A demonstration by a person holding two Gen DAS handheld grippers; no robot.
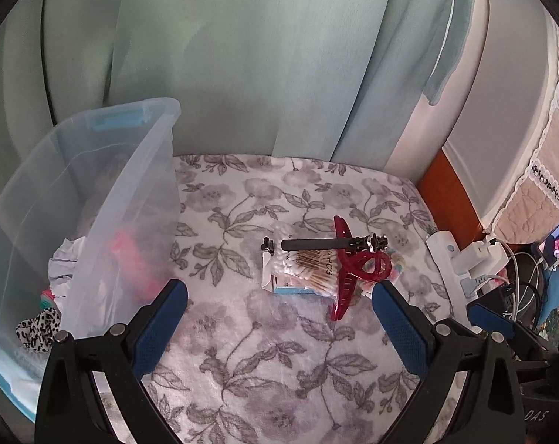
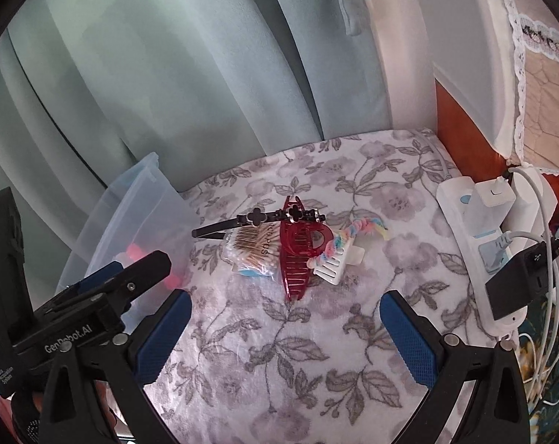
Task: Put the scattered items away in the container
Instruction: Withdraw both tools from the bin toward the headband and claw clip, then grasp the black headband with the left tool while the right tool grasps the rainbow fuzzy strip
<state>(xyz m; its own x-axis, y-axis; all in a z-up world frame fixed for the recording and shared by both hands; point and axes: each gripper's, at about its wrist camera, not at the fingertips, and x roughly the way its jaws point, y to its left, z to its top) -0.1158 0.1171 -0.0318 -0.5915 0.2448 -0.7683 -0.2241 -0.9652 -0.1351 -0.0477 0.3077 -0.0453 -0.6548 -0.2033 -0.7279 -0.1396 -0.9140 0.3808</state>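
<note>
Both claws, left (image 1: 279,307) and right (image 2: 285,318), hung open and empty above the floral blanket (image 2: 264,351). A red hair claw clip (image 2: 298,255) lay over a cotton swab pack (image 2: 248,249), near the clear plastic bin (image 1: 94,199).

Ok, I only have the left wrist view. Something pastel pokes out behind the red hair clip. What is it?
Observer: A white comb with a rainbow braid along it, lying just right of the red hair clip.
Operator: Is the clip touching it?
Observer: It looks so. The clip's looped side rests against the comb's braided edge.
Operator: And is the headband plain black?
Observer: No, the black headband carries clover-shaped ornaments. It lies across the cotton swab pack and the clip.
</note>
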